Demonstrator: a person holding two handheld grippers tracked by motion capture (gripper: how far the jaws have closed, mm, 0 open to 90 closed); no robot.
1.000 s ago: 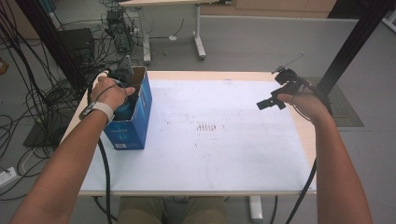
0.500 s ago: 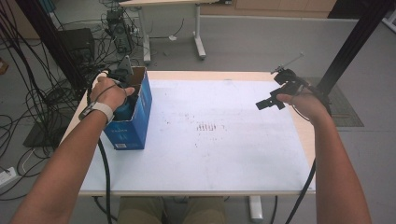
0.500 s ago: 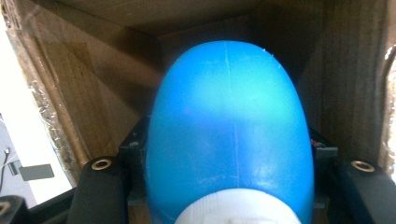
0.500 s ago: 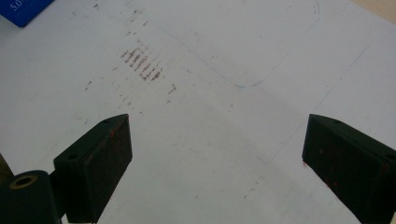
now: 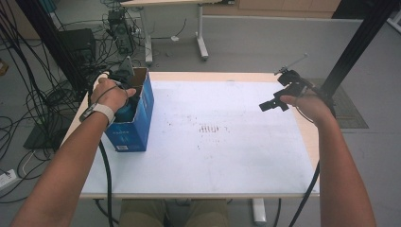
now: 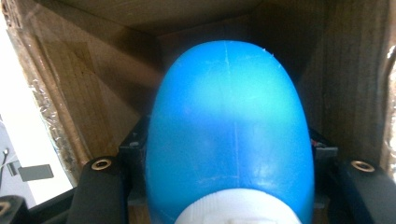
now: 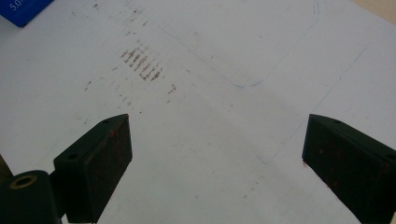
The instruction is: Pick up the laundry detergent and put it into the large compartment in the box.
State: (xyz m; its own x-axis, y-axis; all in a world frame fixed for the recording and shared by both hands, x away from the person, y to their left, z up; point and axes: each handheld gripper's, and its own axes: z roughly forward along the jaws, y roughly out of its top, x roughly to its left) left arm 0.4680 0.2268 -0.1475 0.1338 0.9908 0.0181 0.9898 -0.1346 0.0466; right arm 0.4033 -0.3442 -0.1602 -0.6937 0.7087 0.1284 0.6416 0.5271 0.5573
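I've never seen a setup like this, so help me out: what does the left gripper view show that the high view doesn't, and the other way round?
The left gripper view looks inside the cardboard box: its brown inner walls, and a blue bottle with a white cap clamped between the black jaws.

The high view takes in the white table, the box's blue outside, both forearms, the left gripper reaching into the box, and the right gripper held open above the table's right side.

Both show the box and the blue bottle.

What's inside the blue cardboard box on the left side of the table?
Inside the blue box the left gripper is shut on a blue bottle with a white cap. The bottle and the hand hide the box's floor.
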